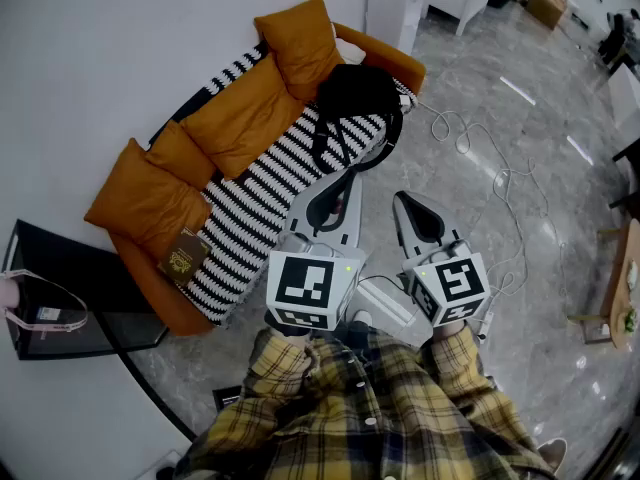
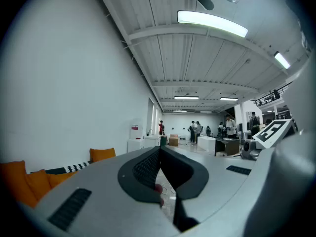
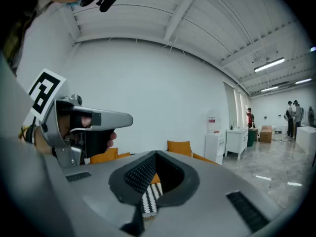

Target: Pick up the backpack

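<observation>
Re the black backpack (image 1: 352,98): lies at the far end of the sofa (image 1: 180,313), on the black-and-white striped cover (image 1: 262,183), leaning against the end orange cushion (image 1: 298,40), with straps spread toward the seat's front edge. Sits clear of both grippers, gripped by neither. Re the left gripper (image 1: 348,174): held out ahead of the plaid sleeves (image 1: 300,368), roughly level, tips aimed past the sofa's front corner. Jaws closed fully, pads meeting, nothing caught between them. Confirmed in the left gripper view, with only pale floor and a long open room beyond the tips, and people (image 2: 197,128) standing far off. Re the right gripper (image 1: 404,201): held just beside the left one, tilted slightly downward, over grey marble floor (image 1: 520,288). Jaws likewise pressed together and empty. Confirmed in the right gripper view, with a strip of the striped cover and an orange cushion visible below the closed tips, and the left gripper in a hand at the upper left. Also noted: a row of further orange cushions (image 1: 235,118) along the sofa back, a small brown item (image 1: 183,255) on the near end of the seat, a white cable (image 1: 500,183) looped on the floor, and a white cabinet (image 1: 395,3) past the sofa.
</observation>
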The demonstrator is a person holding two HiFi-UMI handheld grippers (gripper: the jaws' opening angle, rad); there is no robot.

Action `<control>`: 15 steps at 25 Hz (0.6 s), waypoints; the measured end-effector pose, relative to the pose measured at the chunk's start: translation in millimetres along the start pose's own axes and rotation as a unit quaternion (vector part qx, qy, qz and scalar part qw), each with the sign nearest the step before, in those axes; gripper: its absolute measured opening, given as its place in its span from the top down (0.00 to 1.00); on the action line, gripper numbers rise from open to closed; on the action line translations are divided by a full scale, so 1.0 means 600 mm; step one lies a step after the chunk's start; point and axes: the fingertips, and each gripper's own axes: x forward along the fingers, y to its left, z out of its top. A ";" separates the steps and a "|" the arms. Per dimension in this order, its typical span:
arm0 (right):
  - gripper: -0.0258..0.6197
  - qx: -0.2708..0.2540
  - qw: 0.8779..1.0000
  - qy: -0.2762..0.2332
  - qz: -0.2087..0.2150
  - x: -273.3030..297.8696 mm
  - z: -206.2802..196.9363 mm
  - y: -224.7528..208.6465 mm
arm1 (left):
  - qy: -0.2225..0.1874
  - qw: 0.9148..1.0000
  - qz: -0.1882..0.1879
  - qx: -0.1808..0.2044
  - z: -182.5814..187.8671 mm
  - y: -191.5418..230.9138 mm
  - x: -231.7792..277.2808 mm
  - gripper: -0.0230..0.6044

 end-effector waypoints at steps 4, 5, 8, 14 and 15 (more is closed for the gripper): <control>0.94 0.005 1.000 0.001 -0.004 -0.002 -0.005 -0.006 | 0.000 1.000 0.001 0.001 0.000 -0.003 0.004 0.93; 0.94 0.005 1.000 -0.001 -0.004 -0.004 -0.003 -0.007 | 0.001 1.000 0.001 0.001 -0.001 -0.005 0.004 0.93; 0.94 0.004 1.000 -0.004 0.000 -0.009 0.000 -0.006 | 0.003 1.000 0.000 0.000 -0.004 -0.010 0.005 0.93; 0.94 0.004 1.000 -0.006 0.003 -0.028 -0.002 -0.018 | -0.004 1.000 -0.003 0.000 0.002 -0.032 0.011 0.93; 0.94 0.004 1.000 -0.007 0.004 -0.033 -0.003 -0.020 | -0.006 1.000 -0.002 -0.001 0.003 -0.037 0.010 0.93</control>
